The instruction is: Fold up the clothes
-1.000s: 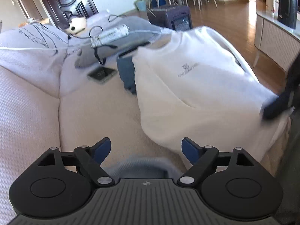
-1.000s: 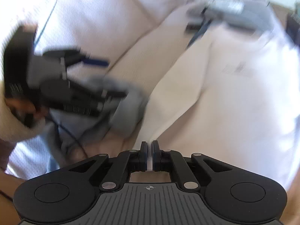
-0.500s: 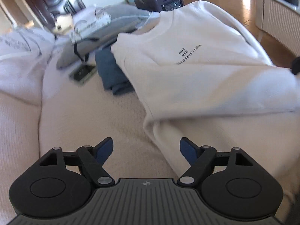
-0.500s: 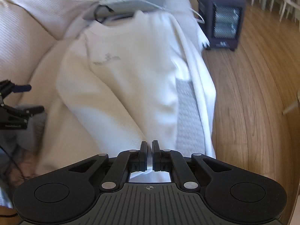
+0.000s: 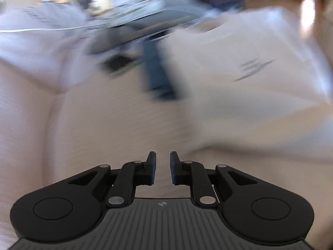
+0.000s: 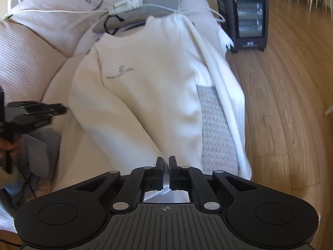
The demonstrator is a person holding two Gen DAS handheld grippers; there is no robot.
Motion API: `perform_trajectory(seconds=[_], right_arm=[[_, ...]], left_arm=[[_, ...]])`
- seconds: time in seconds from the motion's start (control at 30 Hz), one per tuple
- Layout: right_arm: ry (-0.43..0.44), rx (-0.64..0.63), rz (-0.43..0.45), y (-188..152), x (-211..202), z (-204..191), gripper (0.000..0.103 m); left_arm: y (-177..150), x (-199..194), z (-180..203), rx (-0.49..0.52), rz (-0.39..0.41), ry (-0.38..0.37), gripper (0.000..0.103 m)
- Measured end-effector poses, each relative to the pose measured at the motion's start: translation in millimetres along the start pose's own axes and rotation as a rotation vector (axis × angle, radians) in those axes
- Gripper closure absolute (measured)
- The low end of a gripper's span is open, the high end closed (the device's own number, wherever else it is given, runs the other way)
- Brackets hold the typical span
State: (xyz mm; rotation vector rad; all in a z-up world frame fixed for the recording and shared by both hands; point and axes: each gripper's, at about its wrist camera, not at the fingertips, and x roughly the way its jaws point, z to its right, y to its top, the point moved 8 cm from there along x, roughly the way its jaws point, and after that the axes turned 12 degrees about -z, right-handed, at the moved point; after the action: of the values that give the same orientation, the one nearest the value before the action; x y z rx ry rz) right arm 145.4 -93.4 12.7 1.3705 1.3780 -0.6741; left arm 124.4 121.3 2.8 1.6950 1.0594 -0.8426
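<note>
A white sweatshirt (image 6: 145, 87) with small grey chest lettering lies on the pale sofa, one sleeve folded diagonally across its front. My right gripper (image 6: 166, 164) is shut on the sweatshirt's sleeve end, with white fabric pinched between the pads. My left gripper (image 5: 163, 162) is nearly closed with a narrow gap and holds nothing, above the sofa seat just left of the sweatshirt (image 5: 249, 87). The left wrist view is heavily blurred. The left gripper also shows in the right wrist view (image 6: 41, 110), beside the sweatshirt's left edge.
A folded dark blue garment (image 5: 158, 70) lies beyond the sweatshirt's left shoulder. Grey cushions and a white cable (image 6: 145, 6) lie at the sofa's far end. A dark electric heater (image 6: 241, 14) stands on the wood floor (image 6: 291, 104) to the right.
My left gripper's jaws have closed from wide open to a narrow gap and it moves fast, blurring its view. My right gripper stays shut on the sleeve, which now lies across the front.
</note>
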Motion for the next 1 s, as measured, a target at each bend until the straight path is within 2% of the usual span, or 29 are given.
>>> perform_trajectory(seconds=[0.07,0.1,0.3,0.4,0.5,0.67,0.73,0.83,1.0], right_arm=[[0.003,0.022,-0.015,4,16,3,0.096],[0.007,0.034,-0.024,5,23,5,0.091],[-0.025,0.058,0.010,3,19,11,0.091],[-0.061,0.053,0.068,4,1,11,0.091],[-0.055,0.036,0.093,1,-10,5,0.091],[0.025,-0.009,0.064,-11,-11,-25,0.090],[0.033,-0.032,0.053,-14,-5,-37,0.084],[-0.003,-0.064,0.033,-17,10,-46,0.074],[-0.042,-0.107,-0.005,-21,31,-54,0.073]], left_arm=[[-6,14,-16,-0.016,-0.050,0.075,0.090],[-6,12,-16,-0.024,-0.047,0.052,0.090],[6,-17,12,0.064,0.043,0.024,0.082],[10,-38,33,0.108,0.100,-0.023,0.068],[12,-51,51,0.153,0.137,-0.048,0.066],[16,-63,71,0.171,0.159,-0.079,0.058],[19,-61,74,0.169,0.159,-0.094,0.055],[22,-60,80,0.164,0.159,-0.114,0.049],[24,-51,87,0.183,0.141,-0.104,0.046]])
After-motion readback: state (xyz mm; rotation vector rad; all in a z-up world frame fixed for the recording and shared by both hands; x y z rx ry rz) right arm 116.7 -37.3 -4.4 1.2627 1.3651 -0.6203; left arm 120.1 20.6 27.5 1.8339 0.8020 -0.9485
